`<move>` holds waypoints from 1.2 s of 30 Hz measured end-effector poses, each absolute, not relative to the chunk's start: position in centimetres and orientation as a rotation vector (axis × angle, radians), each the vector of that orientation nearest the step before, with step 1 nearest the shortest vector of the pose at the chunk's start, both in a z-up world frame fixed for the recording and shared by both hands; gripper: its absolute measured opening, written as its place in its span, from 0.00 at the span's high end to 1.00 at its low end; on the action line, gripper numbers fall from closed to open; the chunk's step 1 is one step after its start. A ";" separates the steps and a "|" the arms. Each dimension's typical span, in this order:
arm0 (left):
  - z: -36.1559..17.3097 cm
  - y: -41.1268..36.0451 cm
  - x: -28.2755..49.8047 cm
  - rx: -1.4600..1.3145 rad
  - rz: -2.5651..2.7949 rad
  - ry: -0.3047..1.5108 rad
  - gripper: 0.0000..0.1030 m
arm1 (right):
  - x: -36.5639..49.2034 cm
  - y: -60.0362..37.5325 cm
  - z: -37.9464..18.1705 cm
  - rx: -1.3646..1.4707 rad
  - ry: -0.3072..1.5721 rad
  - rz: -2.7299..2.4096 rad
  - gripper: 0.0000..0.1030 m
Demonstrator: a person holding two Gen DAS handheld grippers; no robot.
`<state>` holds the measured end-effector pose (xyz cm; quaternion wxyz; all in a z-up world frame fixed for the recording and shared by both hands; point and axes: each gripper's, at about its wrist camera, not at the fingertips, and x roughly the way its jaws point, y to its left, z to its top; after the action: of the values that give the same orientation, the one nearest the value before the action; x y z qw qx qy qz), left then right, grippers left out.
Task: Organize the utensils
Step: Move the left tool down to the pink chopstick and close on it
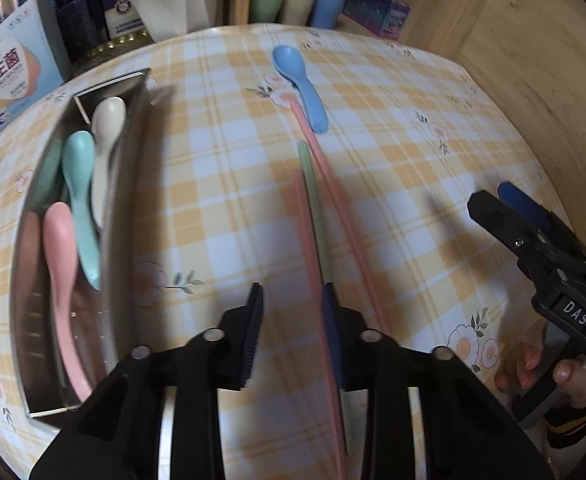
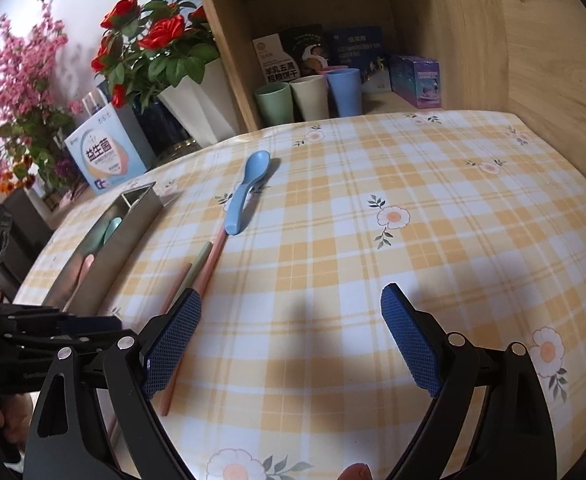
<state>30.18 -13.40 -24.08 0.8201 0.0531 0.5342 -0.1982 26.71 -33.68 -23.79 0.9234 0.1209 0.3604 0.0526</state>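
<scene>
Progress: partial. The metal tray [image 1: 133, 128] stands near the left edge of the table [image 1: 433, 152] and already holds three spoons: a cream spoon [image 1: 107, 136], a teal spoon [image 1: 79, 192] and a pink spoon [image 1: 59, 280], lying lengthwise side by side. A darker green item may lie beside them against the far wall; it is too hidden to identify.

Remaining: one blue spoon [image 1: 299, 84] lies toward the back edge of the table, well apart from the tray. Three chopsticks, two pink chopsticks [image 1: 345, 216] and one green chopstick [image 1: 313, 196], lie in a loose bundle running from the spoon's handle toward the front edge. The longest pink one passes under or against the blue handle; which cannot be told.

Left gripper [image 1: 291, 320]: the jaws stand apart with a moderate gap, low over the near ends of the chopsticks. The shorter pink and the green stick run along the inner face of its right finger. No clamping is evident.

Right gripper [image 2: 293, 336]: the jaws stand wide apart and hold nothing, above bare cloth to the right of the bundle.

Materials: the spoons are matte, rounded, pastel plastic or similar. The chopsticks are slim, straight and matte. The tray is rectangular, straight-walled, polished steel with reflections. The table carries a smooth checked yellow-and-white cloth with flower prints. The finger pads [image 2: 173, 336] are blue and cross-hatched.
</scene>
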 end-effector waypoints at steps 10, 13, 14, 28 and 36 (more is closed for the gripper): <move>-24.6 -14.9 30.3 0.171 -0.421 1.123 0.85 | 26.5 -34.2 -24.3 0.307 0.752 0.132 0.14; -24.6 -14.9 30.4 0.175 -0.409 1.116 0.85 | 26.6 -34.2 -24.4 0.309 0.758 0.132 0.14; -24.6 -14.9 30.4 0.166 -0.407 1.118 0.85 | 26.6 -34.2 -24.5 0.310 0.764 0.128 0.14; -24.9 -15.3 29.5 0.203 -0.389 1.061 0.84 | 27.2 -36.5 -26.4 0.469 0.840 0.097 0.14; -25.0 -14.2 29.1 0.147 -0.391 1.035 0.94 | 27.4 -36.3 -26.4 0.457 0.843 0.086 0.14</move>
<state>29.07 -14.21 -24.96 0.8483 0.0698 0.4910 -0.1855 27.37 -36.33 -26.42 0.8865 0.2196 0.4053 0.0413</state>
